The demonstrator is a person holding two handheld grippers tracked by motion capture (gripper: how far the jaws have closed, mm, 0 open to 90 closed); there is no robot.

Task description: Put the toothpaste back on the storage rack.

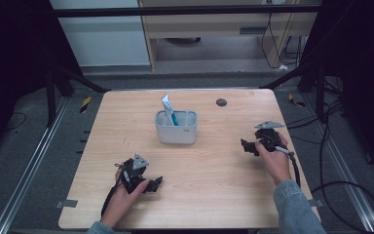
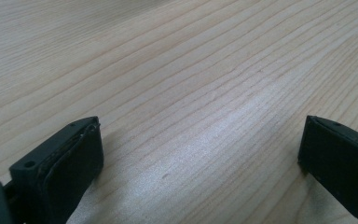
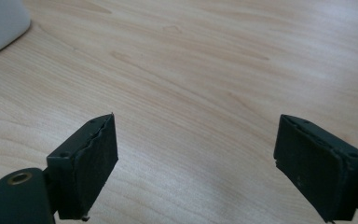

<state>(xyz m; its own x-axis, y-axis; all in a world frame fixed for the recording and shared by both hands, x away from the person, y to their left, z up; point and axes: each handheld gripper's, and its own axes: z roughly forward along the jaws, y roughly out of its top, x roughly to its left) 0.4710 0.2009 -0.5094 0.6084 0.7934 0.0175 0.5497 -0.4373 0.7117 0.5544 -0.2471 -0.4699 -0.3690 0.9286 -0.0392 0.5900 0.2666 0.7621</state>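
Table [image 1: 209, 161]: a two-compartment holder [image 1: 176, 127] is sitting near the centre, slightly toward the far edge. A tube [image 1: 168, 109] is standing in its left compartment, leaning left and rising above the rim. A small round disc [image 1: 221, 102] is lying behind and to the right of the holder, near the far edge. Left gripper [image 1: 152, 184] is resting near the front left, right gripper [image 1: 246, 146] at mid-right; both are sitting well apart from the holder.

Two black handheld tongs: left tongs [image 1: 157, 182], right tongs [image 1: 245, 146], each topped by a grey three-cornered plate, trailing black cable; blue, possibly denim, sleeve [image 1: 294, 204].
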